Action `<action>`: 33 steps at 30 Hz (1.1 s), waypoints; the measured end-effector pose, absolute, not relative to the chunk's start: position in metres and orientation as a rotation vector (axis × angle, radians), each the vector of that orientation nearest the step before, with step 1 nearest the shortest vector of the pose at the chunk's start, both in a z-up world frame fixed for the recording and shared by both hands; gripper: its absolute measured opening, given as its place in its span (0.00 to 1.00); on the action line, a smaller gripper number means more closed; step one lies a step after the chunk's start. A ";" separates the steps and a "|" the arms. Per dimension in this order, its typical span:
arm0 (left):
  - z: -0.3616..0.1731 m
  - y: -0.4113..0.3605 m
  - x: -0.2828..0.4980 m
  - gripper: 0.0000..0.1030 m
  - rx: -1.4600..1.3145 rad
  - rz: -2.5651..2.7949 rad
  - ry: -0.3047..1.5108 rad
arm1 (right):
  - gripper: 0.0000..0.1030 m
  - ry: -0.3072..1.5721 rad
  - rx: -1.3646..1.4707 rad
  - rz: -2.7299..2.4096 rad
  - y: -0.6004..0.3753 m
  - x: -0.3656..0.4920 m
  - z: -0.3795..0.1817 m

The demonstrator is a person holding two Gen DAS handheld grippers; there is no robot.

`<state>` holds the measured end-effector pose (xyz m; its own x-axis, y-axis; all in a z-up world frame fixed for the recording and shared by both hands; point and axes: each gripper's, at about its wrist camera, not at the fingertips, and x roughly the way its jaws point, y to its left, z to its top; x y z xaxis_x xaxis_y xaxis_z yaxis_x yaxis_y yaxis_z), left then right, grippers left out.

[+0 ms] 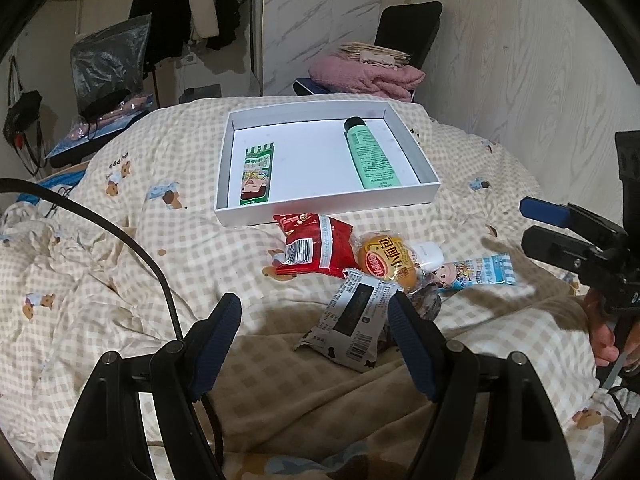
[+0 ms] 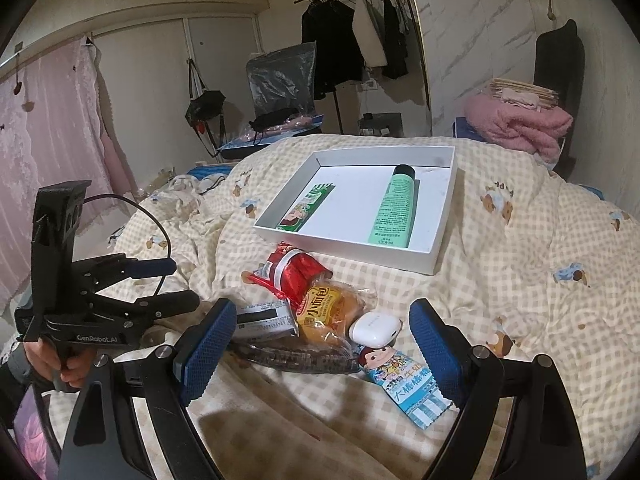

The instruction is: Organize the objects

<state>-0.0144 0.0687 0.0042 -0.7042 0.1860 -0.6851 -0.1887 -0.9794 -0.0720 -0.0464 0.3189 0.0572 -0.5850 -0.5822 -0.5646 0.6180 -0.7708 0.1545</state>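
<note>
A white open box (image 1: 320, 210) (image 2: 348, 248) lies on the checked quilt, holding a green tube (image 1: 370, 156) and a green snack stick (image 1: 258, 176). In front of it sits a pile: red packet (image 1: 314, 248), wrapped bun (image 2: 328, 312), white earbud case (image 2: 374, 328), blue snack stick (image 2: 404, 380), grey packet (image 1: 352, 320) and a dark wrapped item (image 2: 296, 356) underneath. My left gripper (image 1: 315, 312) is open, just short of the grey packet. My right gripper (image 2: 323, 314) is open, with the bun and case lying beyond its fingertips. Neither holds anything.
A pink blanket (image 2: 520, 124) is heaped on a chair behind the bed. Clothes (image 2: 332, 48) hang on a rail at the back, beside a plastic bag (image 2: 280, 76). A black cable (image 1: 132, 240) trails over the quilt at left. A hand (image 2: 60, 364) grips the left tool.
</note>
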 end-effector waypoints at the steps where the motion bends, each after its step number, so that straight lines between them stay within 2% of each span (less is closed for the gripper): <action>1: 0.004 0.068 -0.014 0.77 -1.093 2.725 0.004 | 0.86 0.075 0.801 -2.320 0.318 -0.047 0.057; 26: 0.000 0.065 -0.017 0.77 -1.107 2.689 -0.039 | 0.86 0.051 0.869 -2.277 0.316 -0.054 0.054; 33: 0.016 0.052 -0.016 0.77 -1.082 2.734 -0.066 | 0.86 0.043 0.884 -2.207 0.319 -0.059 0.068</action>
